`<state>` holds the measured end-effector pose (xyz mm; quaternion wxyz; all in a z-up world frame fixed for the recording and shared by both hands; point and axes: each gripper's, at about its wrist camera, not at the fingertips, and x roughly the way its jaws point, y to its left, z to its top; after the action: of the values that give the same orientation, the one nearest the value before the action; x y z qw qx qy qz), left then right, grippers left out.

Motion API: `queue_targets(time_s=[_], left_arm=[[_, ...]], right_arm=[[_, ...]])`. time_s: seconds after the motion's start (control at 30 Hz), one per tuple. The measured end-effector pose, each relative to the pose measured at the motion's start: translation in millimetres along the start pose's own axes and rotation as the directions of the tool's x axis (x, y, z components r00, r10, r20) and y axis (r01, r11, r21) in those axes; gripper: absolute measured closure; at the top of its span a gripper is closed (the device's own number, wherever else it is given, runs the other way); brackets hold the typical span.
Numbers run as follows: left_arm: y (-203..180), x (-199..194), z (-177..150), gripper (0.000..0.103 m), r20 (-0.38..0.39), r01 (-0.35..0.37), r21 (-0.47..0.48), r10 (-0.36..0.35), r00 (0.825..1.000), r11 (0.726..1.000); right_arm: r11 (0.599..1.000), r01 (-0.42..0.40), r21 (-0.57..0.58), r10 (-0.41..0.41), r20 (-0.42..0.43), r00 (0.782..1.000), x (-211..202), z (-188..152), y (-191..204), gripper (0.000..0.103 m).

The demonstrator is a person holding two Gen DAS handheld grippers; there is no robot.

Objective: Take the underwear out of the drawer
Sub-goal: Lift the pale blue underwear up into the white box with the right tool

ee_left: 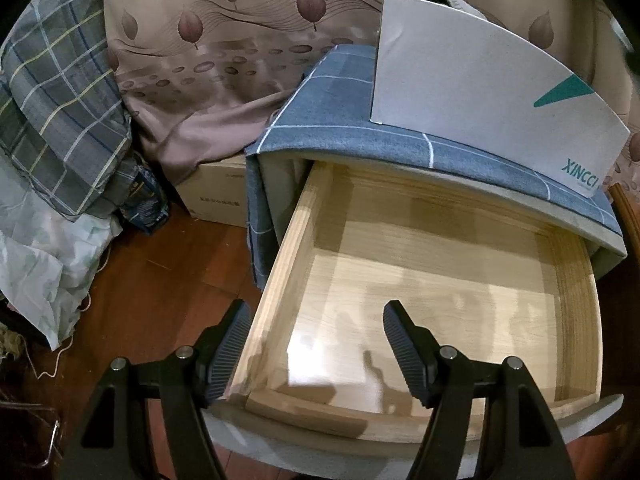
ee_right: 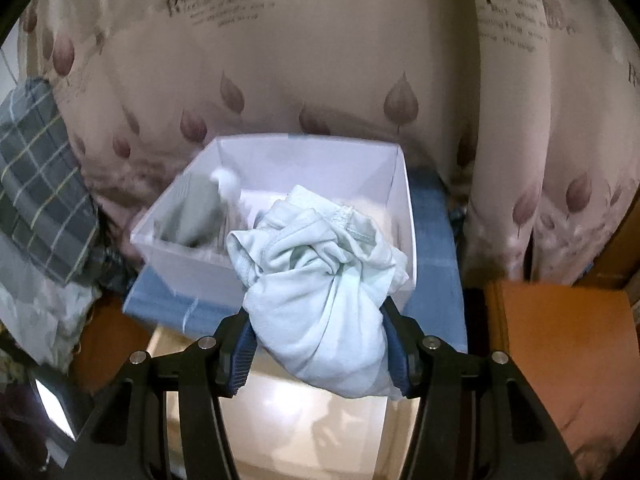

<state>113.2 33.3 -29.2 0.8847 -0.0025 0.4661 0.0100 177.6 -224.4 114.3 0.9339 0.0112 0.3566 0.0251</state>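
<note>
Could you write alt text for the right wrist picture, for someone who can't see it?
The right gripper is shut on a bunched pale green underwear, held above the open wooden drawer. Behind it, an open white box with cloth inside stands on a blue checked cloth, before a leaf-print curtain.

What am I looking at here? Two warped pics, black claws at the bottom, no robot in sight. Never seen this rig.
There is no robot arm: a person holds a two-finger gripper in each hand, and each gripper carries a fisheye camera looking along its fingers, hence the warped edges.

The left wrist view shows the left gripper open with nothing in it, over the pulled-out wooden drawer, whose visible floor is bare. On top of the cabinet's blue checked cloth stands a white box.

The right wrist view shows the right gripper clamped on a bunched pale green underwear, held above the drawer, in front of that white box, which already holds other cloth items.
</note>
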Motion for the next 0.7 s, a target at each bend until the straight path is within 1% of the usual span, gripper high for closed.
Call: queue_targets(time_s=[0.13, 0.23, 0.4, 0.7], left_arm=[[0.0, 1.0, 0.3, 0.032, -0.004, 0.002, -0.003, -0.002, 1.000, 1.000], [1.6, 1.3, 0.1, 0.032, -0.005, 0.005, -0.008, -0.005, 1.000, 1.000], [2.6, 2.5, 0.5, 0.032, -0.009, 0.008, -0.015, -0.008, 1.000, 1.000], [1.4, 5.0, 0.7, 0.032, -0.017, 0.016, -0.016, -0.016, 1.000, 1.000]], right_arm=[[1.000, 0.009, -0.002, -0.009, 0.015, 1.000, 12.3, 30.4, 3.8, 0.051], [1.000, 0.004, -0.013, -0.004, 0.004, 1.000, 30.0, 43.5, 10.7, 0.050], [1.000, 0.008, -0.015, -0.008, -0.043, 0.999, 66.9, 50.2, 21.9, 0.050], [0.996, 0.061, -0.064, -0.068, -0.114, 0.991, 123.2, 54.5, 34.2, 0.047]])
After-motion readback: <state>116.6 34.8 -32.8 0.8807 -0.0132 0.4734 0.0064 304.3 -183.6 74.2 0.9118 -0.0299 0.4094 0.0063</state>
